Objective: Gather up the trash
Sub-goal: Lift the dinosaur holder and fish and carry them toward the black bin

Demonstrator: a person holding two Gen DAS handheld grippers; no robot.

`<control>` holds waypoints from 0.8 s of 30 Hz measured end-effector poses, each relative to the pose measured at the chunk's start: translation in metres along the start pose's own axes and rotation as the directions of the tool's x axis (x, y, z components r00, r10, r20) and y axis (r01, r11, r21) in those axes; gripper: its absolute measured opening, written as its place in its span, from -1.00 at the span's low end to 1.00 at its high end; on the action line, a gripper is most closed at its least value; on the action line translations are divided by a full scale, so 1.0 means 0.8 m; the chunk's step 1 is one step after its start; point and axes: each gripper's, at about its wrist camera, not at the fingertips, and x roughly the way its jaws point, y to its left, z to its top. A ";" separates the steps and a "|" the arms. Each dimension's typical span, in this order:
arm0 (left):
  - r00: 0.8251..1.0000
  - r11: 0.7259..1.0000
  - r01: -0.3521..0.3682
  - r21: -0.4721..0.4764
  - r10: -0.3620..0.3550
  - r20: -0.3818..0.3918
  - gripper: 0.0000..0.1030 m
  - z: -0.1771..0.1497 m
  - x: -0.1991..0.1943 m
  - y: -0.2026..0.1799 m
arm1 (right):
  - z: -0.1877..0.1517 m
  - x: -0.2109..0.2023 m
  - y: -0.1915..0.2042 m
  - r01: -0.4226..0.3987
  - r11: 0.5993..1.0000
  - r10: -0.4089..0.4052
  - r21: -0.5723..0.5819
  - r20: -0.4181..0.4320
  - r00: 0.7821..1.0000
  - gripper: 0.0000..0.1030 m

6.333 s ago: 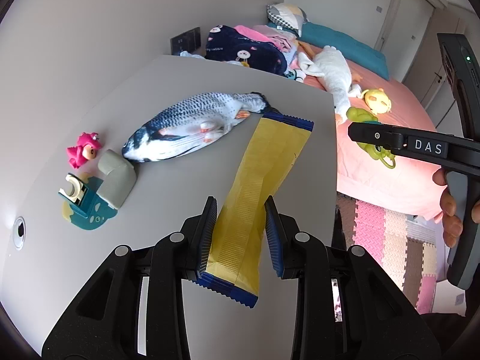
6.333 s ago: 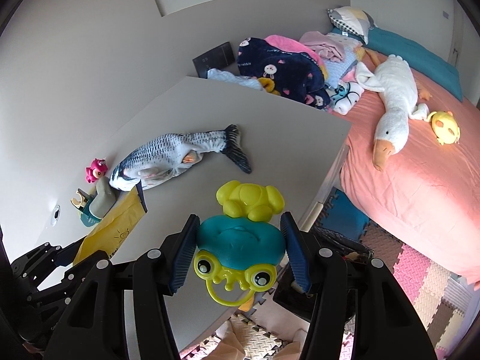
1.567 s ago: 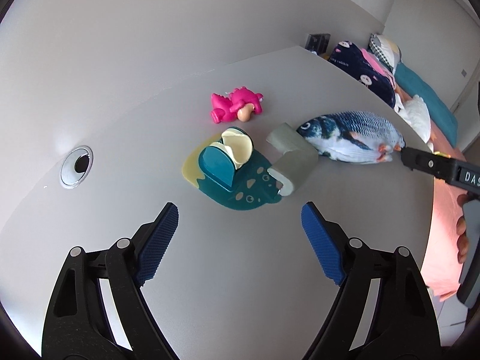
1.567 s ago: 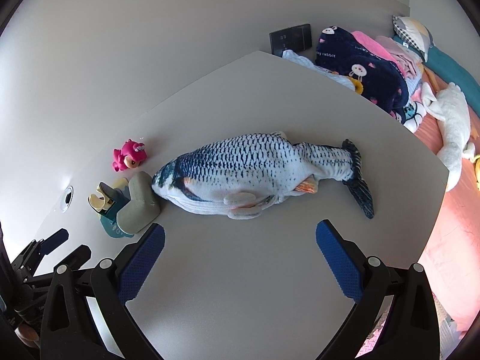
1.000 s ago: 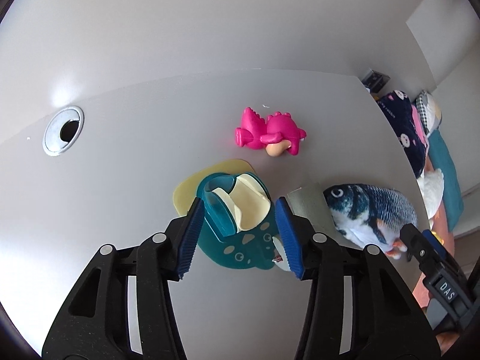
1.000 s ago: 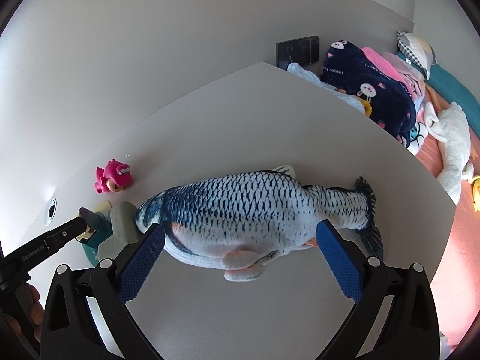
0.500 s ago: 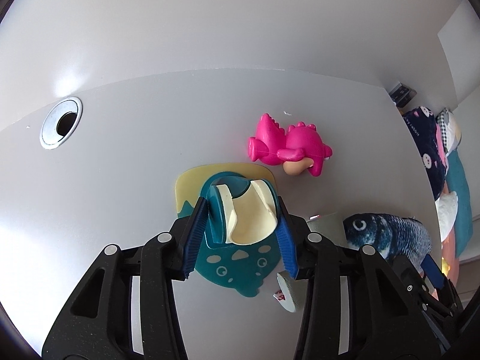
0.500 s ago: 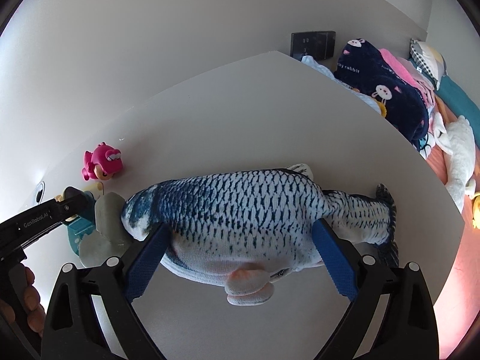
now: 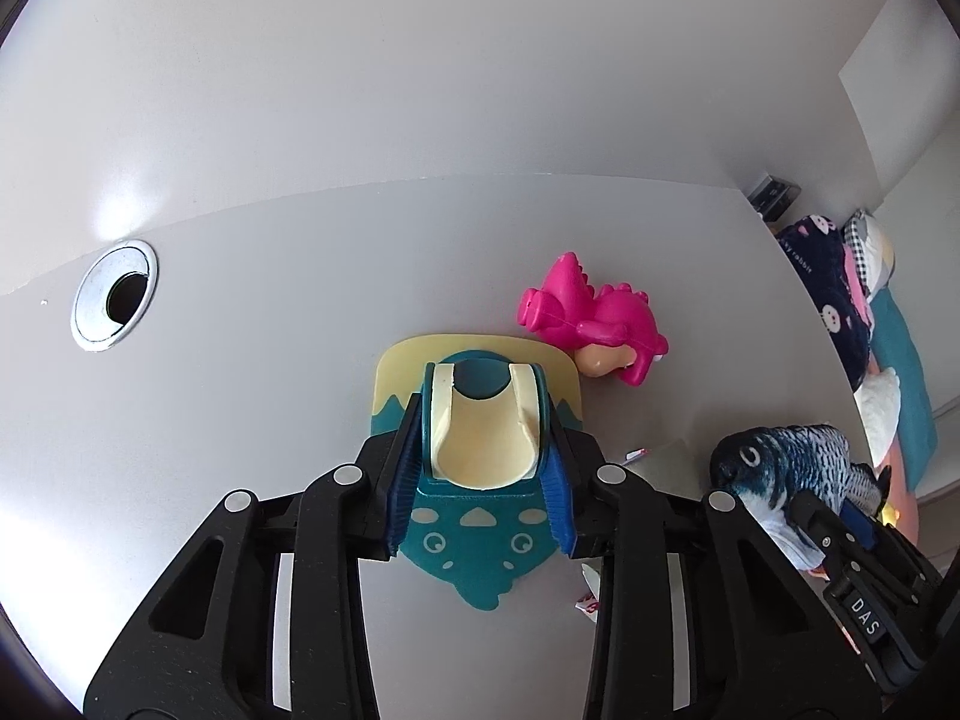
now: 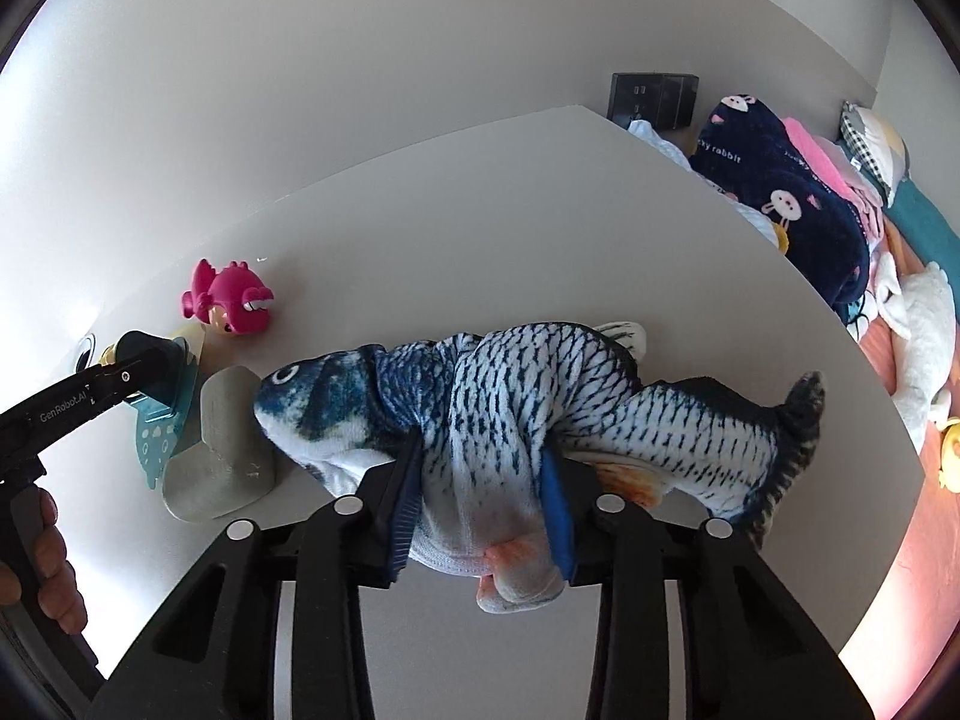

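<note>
A teal and cream toy with a dinosaur-shaped base lies on the grey table. My left gripper points down at it; its jaws are closing and the blue pads press on both sides of the toy's upright part. A blue and white plush fish lies across the table. My right gripper is closing on its middle, and the belly bunches between the pads. The left gripper's tip shows at the far left of the right wrist view, a person's hand behind it.
A pink toy lies just beyond the teal one, and a grey-green piece touches the fish's nose. A cable hole sits at the left. Past the table's right edge is a bed with clothes and a white plush.
The right jaws went from wide open around the fish to squeezing its middle, which crumpled. The left jaws narrowed from loosely around the teal toy to pressing on it.
</note>
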 end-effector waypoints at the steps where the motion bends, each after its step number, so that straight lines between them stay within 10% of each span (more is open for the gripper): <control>1: 1.000 1.000 0.009 0.007 -0.009 0.009 -0.32 -0.001 -0.004 0.001 | 0.000 -0.003 0.001 -0.003 1.000 0.003 -0.005 0.002 1.000 -0.45; 24: 0.980 0.975 0.088 0.205 -0.122 0.158 -0.32 -0.029 -0.109 -0.058 | -0.029 -0.122 -0.034 0.002 0.997 -0.015 0.077 0.160 0.987 -0.52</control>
